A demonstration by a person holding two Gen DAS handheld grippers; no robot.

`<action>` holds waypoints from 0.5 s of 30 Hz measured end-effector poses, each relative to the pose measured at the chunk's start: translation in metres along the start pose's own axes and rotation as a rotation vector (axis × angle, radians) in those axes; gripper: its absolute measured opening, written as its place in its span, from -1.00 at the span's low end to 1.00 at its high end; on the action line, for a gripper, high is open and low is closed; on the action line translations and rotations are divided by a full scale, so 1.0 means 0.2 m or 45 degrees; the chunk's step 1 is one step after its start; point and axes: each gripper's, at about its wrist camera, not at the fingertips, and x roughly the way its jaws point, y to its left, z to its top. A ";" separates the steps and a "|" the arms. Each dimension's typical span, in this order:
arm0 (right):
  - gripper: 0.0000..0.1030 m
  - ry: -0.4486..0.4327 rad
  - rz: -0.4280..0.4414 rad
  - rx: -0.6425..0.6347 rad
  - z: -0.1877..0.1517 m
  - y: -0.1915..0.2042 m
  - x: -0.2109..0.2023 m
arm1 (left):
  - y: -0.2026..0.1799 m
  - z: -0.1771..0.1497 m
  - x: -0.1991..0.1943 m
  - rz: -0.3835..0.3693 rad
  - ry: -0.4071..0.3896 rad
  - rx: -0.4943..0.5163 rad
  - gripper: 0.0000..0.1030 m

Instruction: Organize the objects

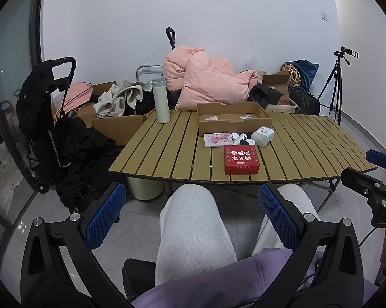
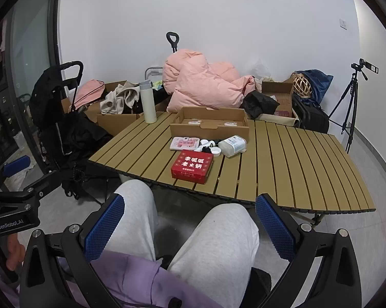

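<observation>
You have not started: your left gripper (image 1: 193,215) and right gripper (image 2: 190,223) hang over your knees, fingers apart and empty. The red box (image 1: 241,159), pink case (image 1: 217,140), white bottle (image 1: 262,135) and small jars (image 1: 241,138) all lie loose on the slatted table (image 1: 167,148), just before the open cardboard tray (image 1: 234,118).

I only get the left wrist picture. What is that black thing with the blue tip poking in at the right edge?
Observer: That's the right gripper. Its own camera shows both blue fingers spread open above the person's grey knees.
Visitor: Is anything written on these tools?
Observer: Yes. The right wrist view shows a label reading "GenRobot.AI" on the body of the left gripper.
Visitor: Who holds that one?
Observer: A bare hand shows just below that label.
</observation>
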 end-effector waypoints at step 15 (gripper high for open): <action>1.00 0.004 -0.003 0.009 -0.01 0.00 0.00 | 0.00 -0.01 0.01 -0.011 0.014 0.004 1.00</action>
